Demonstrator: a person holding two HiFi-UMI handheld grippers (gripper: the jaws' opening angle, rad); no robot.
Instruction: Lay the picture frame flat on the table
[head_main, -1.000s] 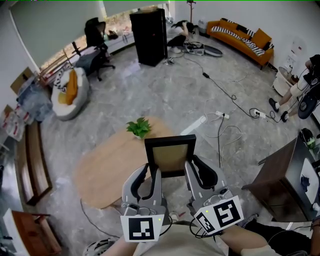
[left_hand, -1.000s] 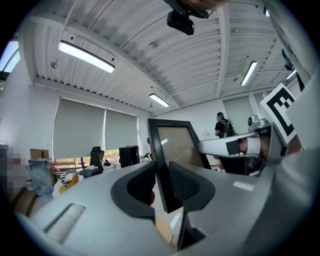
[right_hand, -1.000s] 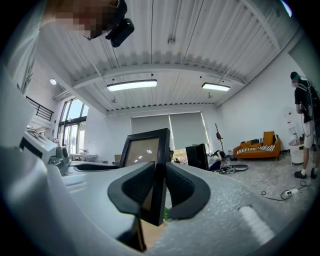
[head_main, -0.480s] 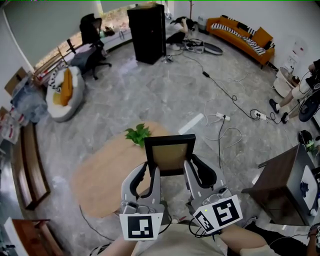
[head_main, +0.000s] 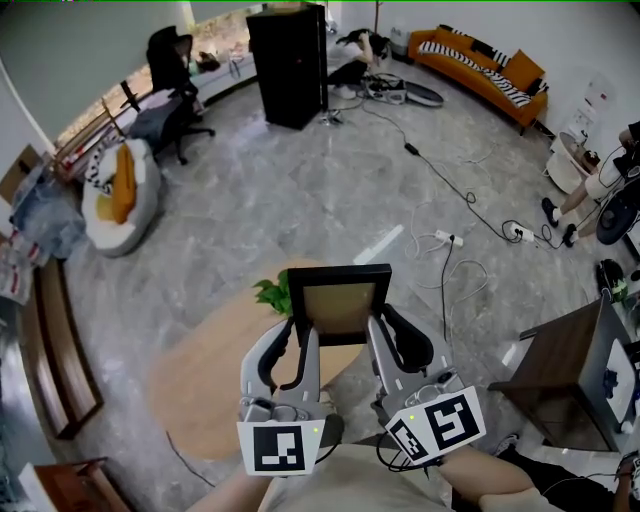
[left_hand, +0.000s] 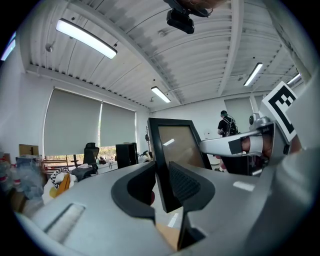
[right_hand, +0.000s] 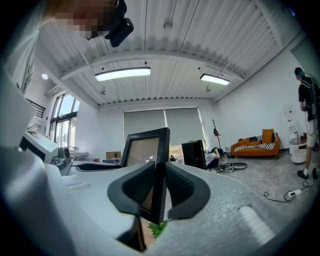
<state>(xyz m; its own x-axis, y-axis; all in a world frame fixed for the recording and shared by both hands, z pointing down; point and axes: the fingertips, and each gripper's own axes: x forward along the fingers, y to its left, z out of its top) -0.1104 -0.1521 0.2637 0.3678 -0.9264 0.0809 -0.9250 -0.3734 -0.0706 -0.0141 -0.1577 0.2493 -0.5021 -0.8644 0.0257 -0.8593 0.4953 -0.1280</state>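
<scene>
A black picture frame (head_main: 338, 305) with a brown panel stands upright in the air over the near end of the oval wooden table (head_main: 215, 365). My left gripper (head_main: 303, 337) is shut on the frame's left edge (left_hand: 160, 165), and my right gripper (head_main: 377, 334) is shut on its right edge (right_hand: 159, 175). Both grippers point level, side by side. A small green plant (head_main: 271, 292) on the table is partly hidden behind the frame's left side.
White cables and a power strip (head_main: 445, 238) lie on the grey stone floor to the right. A dark side table (head_main: 560, 365) stands at the right, a black cabinet (head_main: 287, 62) and an orange sofa (head_main: 480, 68) at the back. A person (head_main: 600, 180) stands at far right.
Both grippers and the frame have travelled forward together over the table; the plant, formerly clear above the frame, is now half covered by it. The grip is unchanged.
</scene>
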